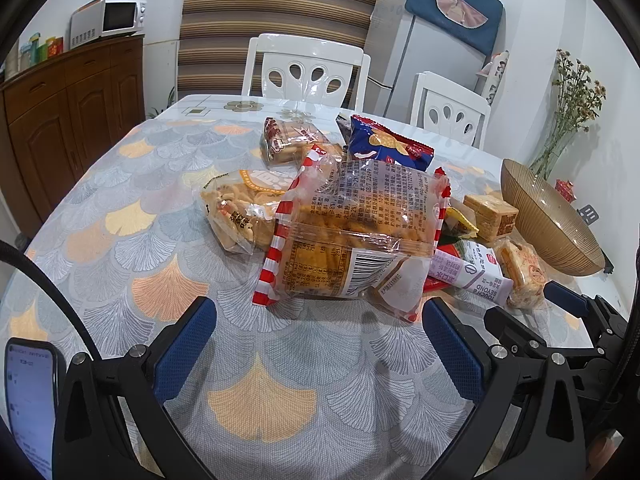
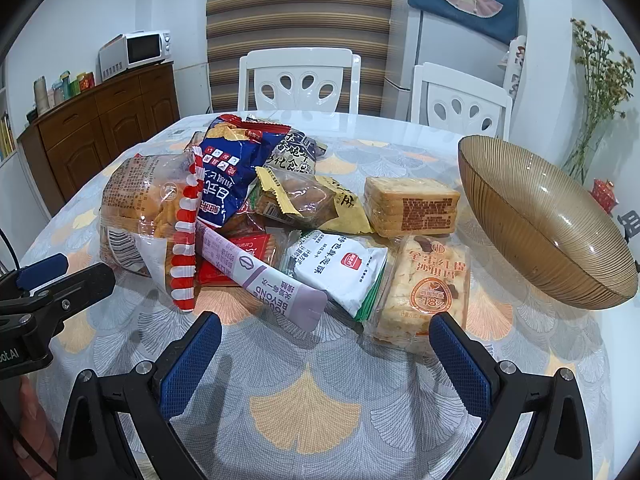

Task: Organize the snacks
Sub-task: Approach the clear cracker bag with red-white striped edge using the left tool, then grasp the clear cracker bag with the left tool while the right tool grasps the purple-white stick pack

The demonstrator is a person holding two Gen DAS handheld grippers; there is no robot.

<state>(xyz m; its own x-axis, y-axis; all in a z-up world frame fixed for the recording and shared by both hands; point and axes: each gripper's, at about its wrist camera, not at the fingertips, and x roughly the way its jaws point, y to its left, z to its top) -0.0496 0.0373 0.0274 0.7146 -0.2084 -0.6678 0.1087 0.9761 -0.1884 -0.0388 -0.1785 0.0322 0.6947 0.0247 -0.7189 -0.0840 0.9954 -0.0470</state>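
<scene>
A heap of packaged snacks lies mid-table. Nearest in the left wrist view is a clear cracker bag with red-and-white striped edges (image 1: pixel 352 236), with a blue chip bag (image 1: pixel 390 146) behind it. In the right wrist view I see the blue chip bag (image 2: pixel 230 168), a lilac stick pack (image 2: pixel 276 284), a white-and-green packet (image 2: pixel 340 268), a cake in clear wrap (image 2: pixel 424 292) and a wrapped wafer block (image 2: pixel 412 208). An amber ribbed glass bowl (image 2: pixel 560 248) stands right of the heap. My left gripper (image 1: pixel 318 316) and right gripper (image 2: pixel 326 332) are both open, just short of the heap, holding nothing.
The table wears a fan-patterned cloth (image 2: pixel 304 404), bare in front of both grippers. Two white chairs (image 2: pixel 300 80) stand at the far edge. A vase of dried flowers (image 2: pixel 600 92) is at the far right, and a wooden sideboard with a microwave (image 1: pixel 112 20) at the left.
</scene>
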